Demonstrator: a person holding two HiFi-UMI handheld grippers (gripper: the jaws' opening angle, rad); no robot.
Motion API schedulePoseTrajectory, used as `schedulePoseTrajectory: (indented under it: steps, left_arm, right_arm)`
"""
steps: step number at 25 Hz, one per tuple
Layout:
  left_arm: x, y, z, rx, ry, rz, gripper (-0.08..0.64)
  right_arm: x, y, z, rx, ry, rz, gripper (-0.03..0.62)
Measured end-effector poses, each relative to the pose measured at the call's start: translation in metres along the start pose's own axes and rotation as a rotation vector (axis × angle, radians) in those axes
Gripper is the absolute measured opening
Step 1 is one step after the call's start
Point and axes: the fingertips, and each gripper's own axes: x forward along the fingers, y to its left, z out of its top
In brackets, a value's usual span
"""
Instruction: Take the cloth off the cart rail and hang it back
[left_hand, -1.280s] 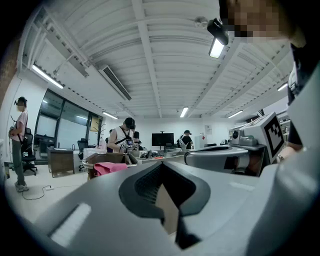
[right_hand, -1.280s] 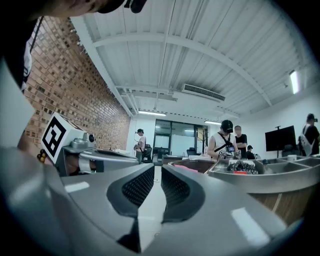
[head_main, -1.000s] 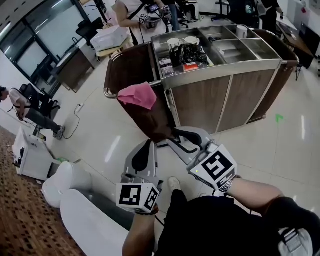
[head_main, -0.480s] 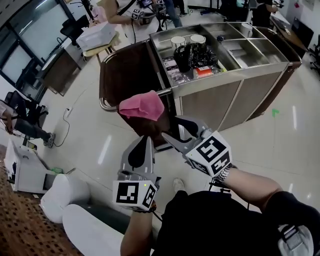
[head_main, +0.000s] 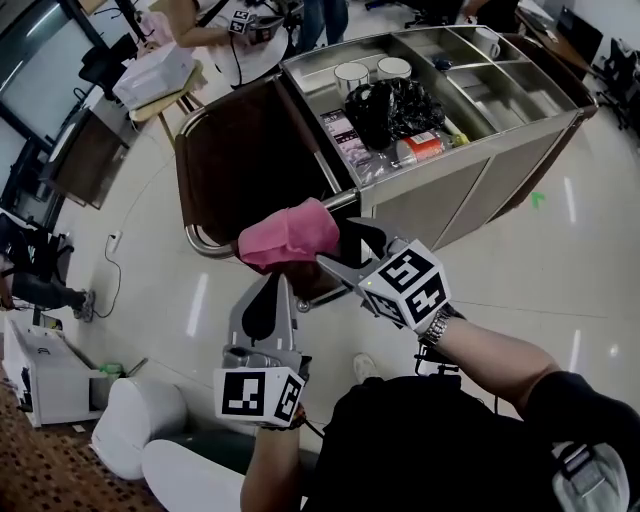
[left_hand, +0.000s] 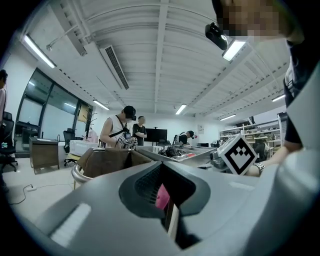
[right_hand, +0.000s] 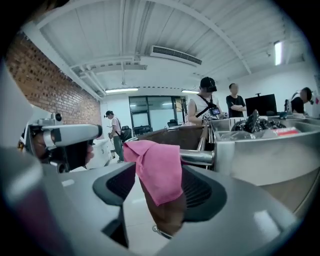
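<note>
Steel cart (head_main: 470, 152) stands ahead of both grippers, its top bins well beyond the tips. Brown fabric bag (head_main: 250, 150) hangs on the cart end nearest the tools, framed by a chrome rail (head_main: 192, 236).

R gripper (head_main: 338, 250): points at the rail, marker cube facing up. Jaws have just been opening and stand wide apart now. Right gripper view shows the pink cloth (head_main: 290, 235) in the gap betw. them, pads not pressing on it, so no grip.

L gripper (head_main: 272, 285): below and to the left of R, nearer the body. Jaws together w/ only a thin slit, nothing held. Tips sit just under the cloth's lower edge in head view; contact can't be judged.

Cloth is draped over the rail, a flap hanging down on the tool side, just off R tips.

Black plastic bag (head_main: 390, 105) and two white cups (head_main: 352, 75) are in the bins, far side from the tools.
</note>
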Motion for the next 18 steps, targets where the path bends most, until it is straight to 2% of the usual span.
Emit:
schedulePoseTrajectory:
  steps: [7, 12, 15, 18]
  left_arm:
    - [0.022, 0.024, -0.008, -0.002, 0.017, -0.042, 0.003]
    - [0.029, 0.033, -0.013, -0.006, 0.032, -0.046, 0.003]
    - [0.030, 0.036, -0.014, -0.003, 0.033, -0.035, 0.003]
    - [0.029, 0.039, -0.015, -0.001, 0.033, -0.022, 0.003]
  right_arm:
    - [0.036, -0.020, -0.018, 0.059, 0.053, -0.020, 0.308]
    - [0.051, -0.018, -0.018, 0.065, 0.059, 0.008, 0.307]
    - [0.055, -0.015, -0.017, 0.065, 0.052, 0.034, 0.278]
    - [0.052, -0.017, -0.016, 0.068, 0.039, 0.032, 0.195]
